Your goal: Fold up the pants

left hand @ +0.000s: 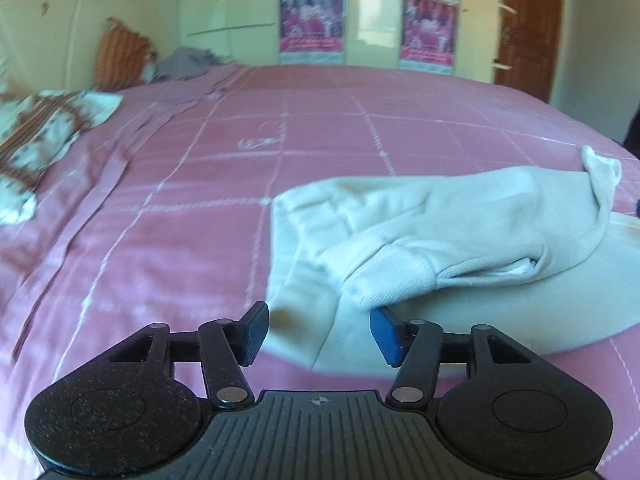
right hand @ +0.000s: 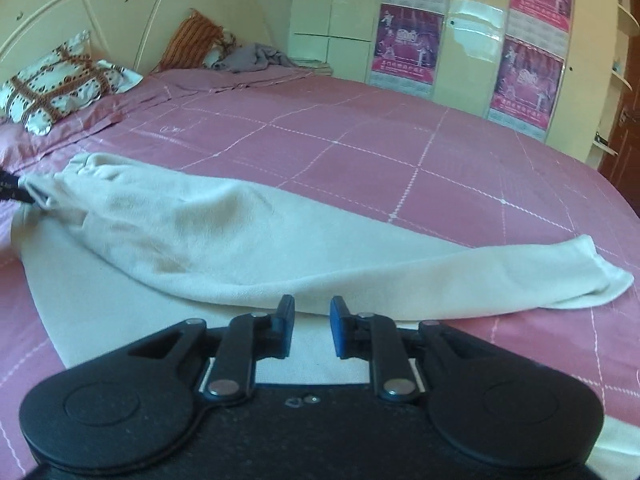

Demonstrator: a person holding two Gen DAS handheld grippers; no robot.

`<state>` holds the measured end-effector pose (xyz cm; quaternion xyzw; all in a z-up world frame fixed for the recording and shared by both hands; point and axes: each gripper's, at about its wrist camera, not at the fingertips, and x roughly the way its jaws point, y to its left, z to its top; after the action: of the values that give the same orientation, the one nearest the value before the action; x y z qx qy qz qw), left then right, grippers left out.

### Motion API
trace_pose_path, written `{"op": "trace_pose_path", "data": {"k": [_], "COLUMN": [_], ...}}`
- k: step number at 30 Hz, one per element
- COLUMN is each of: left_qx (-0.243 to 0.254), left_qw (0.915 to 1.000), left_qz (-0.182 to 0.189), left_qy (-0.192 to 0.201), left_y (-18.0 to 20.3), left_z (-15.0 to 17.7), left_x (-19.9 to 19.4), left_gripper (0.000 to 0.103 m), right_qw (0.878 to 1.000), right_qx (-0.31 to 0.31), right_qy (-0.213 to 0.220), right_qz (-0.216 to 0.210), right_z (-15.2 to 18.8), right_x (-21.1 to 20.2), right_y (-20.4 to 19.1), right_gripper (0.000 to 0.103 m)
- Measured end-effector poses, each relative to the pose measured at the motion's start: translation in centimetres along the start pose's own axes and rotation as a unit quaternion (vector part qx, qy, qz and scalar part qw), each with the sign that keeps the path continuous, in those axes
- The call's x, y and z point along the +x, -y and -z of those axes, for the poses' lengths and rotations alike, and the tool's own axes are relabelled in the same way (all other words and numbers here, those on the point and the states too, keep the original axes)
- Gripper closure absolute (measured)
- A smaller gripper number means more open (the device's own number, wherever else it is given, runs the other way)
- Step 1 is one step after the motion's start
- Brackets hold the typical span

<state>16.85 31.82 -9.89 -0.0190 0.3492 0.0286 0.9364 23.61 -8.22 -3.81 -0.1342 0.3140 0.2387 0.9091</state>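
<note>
Pants (left hand: 440,220) blurred; waistband perhaps cut off

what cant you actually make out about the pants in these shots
- Left wrist view: the pants run off the right edge, so their far end is cut off.
- Right wrist view: the near cloth passes under the right tongs, hidden by their body.
- Left wrist view: patterned pillow is blurred.

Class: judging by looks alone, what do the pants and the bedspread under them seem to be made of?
Pants: cream, likely soft knit or fleece cotton; matte, faintly fuzzy, limp rounded folds. Bedspread: pink woven fabric, probably cotton or a blend; smooth, thin, flat creases, pale stitched grid lines.
</note>
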Motion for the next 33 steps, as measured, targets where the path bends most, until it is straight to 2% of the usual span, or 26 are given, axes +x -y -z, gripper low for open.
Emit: {"op": "trace_pose_path", "data": {"k": [2,4,5,8,10,11,15,18,21,22,23,26,28,32,33], "left_qx": [-0.061,-0.137,-0.17,-0.26,-0.305,-0.32,-0.381,-0.403,-0.399,-0.395,-0.389,-0.374,-0.364,-0.337,-0.324], "left_qw": [0.998,0.9885,0.9819,0.9549,0.9375,0.9321,0.9064,0.8972,0.9005,0.9028,0.9061,0.9129,0.9162,0.9222,0.9264], "left_qz": [0.018,0.06,0.079,0.14,0.168,0.169,0.179,0.176,0.163,0.162,0.155,0.154,0.164,0.19,0.191], "left_qy": [0.002,0.02,0.025,0.026,0.003,-0.008,-0.032,-0.039,-0.053,-0.055,-0.06,-0.053,-0.038,-0.002,0.007], "left_y": [-0.7,-1.2,-1.4,-1.0,-0.4,-0.1,0.5,0.4,0.5,0.5,0.5,0.3,-0.4,-2.6,-3.1], "left_z": [0.4,0.7,0.7,0.9,1.0,1.1,1.5,1.3,0.8,0.7,0.5,-0.4,-1.6,-4.6,-5.4], "left_x": [-1.5,-2.8,-3.1,-2.1,-0.3,0.4,2.8,4.2,5.3,5.7,6.0,6.5,6.3,4.8,4.1], "left_gripper": [0.047,0.047,0.047,0.047,0.047,0.047,0.047,0.047,0.05,0.074,0.081,0.083,0.084,0.084,0.084], "right_qw": [1.0,0.997,0.995,0.983,0.973,0.969,0.959,0.942,0.929,0.927,0.927,0.933,0.935,0.948,0.951], "right_qx": [0.03,0.077,0.103,0.183,0.225,0.24,0.268,0.307,0.333,0.33,0.325,0.306,0.316,0.314,0.31], "right_qy": [0.002,-0.007,-0.008,-0.025,-0.037,-0.052,-0.095,-0.132,-0.158,-0.171,-0.181,-0.182,-0.153,-0.041,-0.013], "right_qz": [0.006,0.002,-0.003,-0.015,-0.021,-0.014,0.009,0.022,0.029,0.039,0.048,0.059,0.041,0.009,0.002], "right_z": [0.1,-0.1,-0.1,-1.0,-1.5,-1.8,-2.9,-2.9,-2.7,-2.7,-2.7,-1.9,-1.4,-1.2,-1.0], "right_x": [-1.1,-1.5,-1.4,-0.4,0.6,1.3,4.5,7.0,8.7,9.3,9.7,10.0,8.7,2.8,1.0], "right_y": [0.6,1.4,1.8,2.6,2.9,2.9,2.7,3.5,4.3,4.4,4.4,4.6,5.2,4.5,4.0], "right_gripper": [0.084,0.082,0.081,0.073,0.063,0.058,0.053,0.053,0.054,0.054,0.058,0.097,0.1,0.1,0.1]}}
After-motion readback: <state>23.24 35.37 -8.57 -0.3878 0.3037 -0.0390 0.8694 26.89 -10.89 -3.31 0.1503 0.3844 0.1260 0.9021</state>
